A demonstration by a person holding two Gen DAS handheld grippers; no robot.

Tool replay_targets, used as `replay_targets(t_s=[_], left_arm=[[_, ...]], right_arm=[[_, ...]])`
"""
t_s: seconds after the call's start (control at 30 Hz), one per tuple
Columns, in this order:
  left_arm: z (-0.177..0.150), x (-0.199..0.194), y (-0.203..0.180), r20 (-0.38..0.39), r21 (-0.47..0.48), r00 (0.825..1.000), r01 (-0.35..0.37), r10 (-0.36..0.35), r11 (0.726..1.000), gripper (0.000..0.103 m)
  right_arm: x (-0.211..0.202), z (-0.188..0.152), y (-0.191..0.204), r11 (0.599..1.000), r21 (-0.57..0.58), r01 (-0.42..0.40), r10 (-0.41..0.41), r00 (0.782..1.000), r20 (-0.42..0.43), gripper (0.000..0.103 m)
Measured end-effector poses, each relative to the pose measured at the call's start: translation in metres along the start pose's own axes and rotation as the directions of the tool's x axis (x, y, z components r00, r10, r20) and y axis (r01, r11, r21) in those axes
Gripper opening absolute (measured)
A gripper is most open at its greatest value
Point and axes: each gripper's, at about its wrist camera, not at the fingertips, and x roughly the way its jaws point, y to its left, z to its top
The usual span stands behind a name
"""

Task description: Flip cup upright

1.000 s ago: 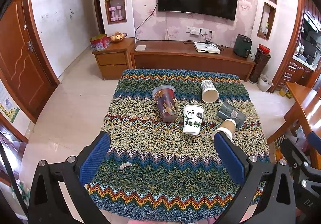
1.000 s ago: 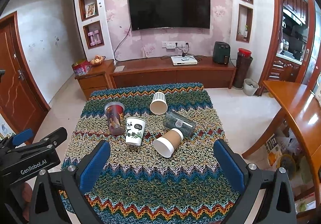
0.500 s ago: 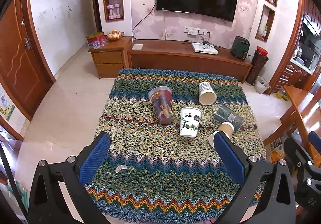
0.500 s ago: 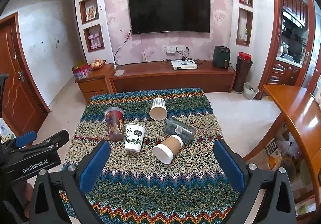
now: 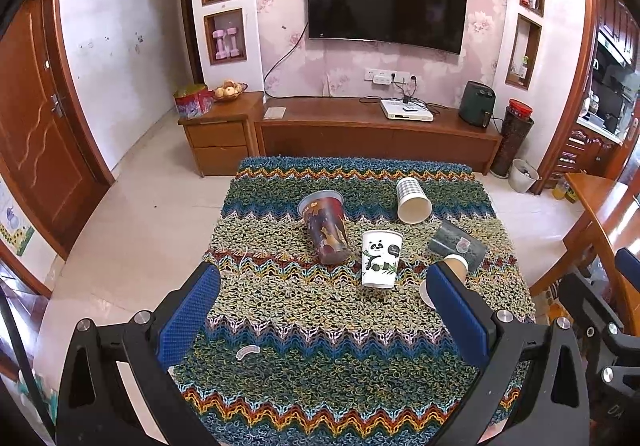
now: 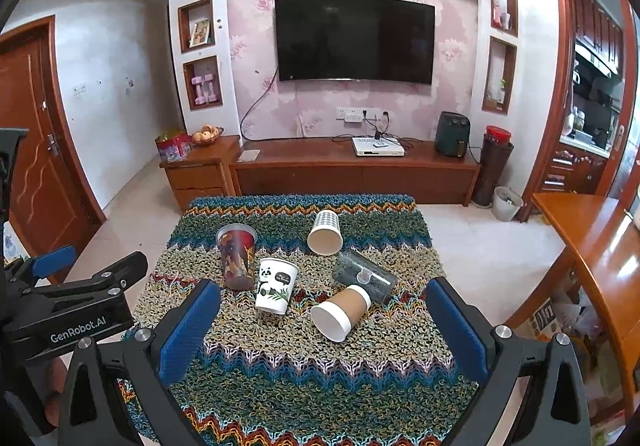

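On the surface (image 6: 320, 386) three cups lie tipped; both tongs, left (image 5: 322, 320) and right (image 6: 322, 326), hover spread, approach pending, nearest brown cup (image 6: 342, 312) likely next.

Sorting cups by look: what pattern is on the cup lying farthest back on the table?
The farthest cup has a dark grid check on white, clearest in the right wrist view.

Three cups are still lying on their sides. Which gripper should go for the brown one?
Probably right. The brown cup lies between the open right gripper fingers, mouth toward it. In the left wrist view, the open left gripper has its finger hiding most of the cup.
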Motion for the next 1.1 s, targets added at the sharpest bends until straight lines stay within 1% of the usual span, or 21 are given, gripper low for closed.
replay_targets(t_s=[0.17,0.23,0.4,0.53,0.7,0.8,0.93,1.03,1.1], left_arm=[[0.000,0.000,-0.001,0.000,0.000,1.000,-0.003,0.003,1.000,0.103],[-0.001,0.001,0.000,-0.002,-0.003,1.000,-0.005,0.005,1.000,0.103],[-0.005,0.008,-0.001,-0.023,0.000,1.000,-0.008,0.008,1.000,0.103],[-0.007,0.013,-0.003,-0.034,0.005,0.999,-0.001,0.001,1.000,0.103],[-0.009,0.020,-0.007,-0.042,0.015,0.999,-0.006,0.006,1.000,0.103],[-0.010,0.028,-0.007,-0.066,0.013,0.998,0.001,0.000,1.000,0.103],[-0.013,0.040,-0.009,-0.099,0.011,0.995,0.017,-0.016,1.000,0.103],[-0.016,0.051,-0.008,-0.112,0.007,0.992,0.058,-0.057,0.998,0.103],[-0.018,0.063,-0.006,-0.137,-0.013,0.986,0.094,-0.095,0.996,0.103]], right_arm=[[0.004,-0.003,-0.004,1.000,0.019,-0.014,0.014,1.000,-0.014,0.103],[0.006,-0.005,-0.006,0.999,0.026,-0.018,0.018,1.000,-0.004,0.103],[0.009,-0.011,-0.005,1.000,0.007,-0.002,0.002,1.000,0.008,0.103],[0.012,-0.017,-0.002,1.000,-0.002,-0.017,0.017,1.000,0.000,0.103],[0.012,-0.022,-0.004,1.000,-0.004,-0.015,0.016,0.999,0.044,0.103],[0.018,-0.023,-0.005,1.000,0.001,-0.020,0.020,0.999,0.025,0.103],[0.034,-0.027,-0.008,1.000,-0.021,-0.013,0.012,0.999,-0.038,0.103],[0.048,-0.033,-0.012,0.999,-0.032,-0.012,0.010,0.996,-0.086,0.103],[0.058,-0.039,-0.016,0.999,-0.027,-0.024,0.021,0.993,-0.115,0.103]])
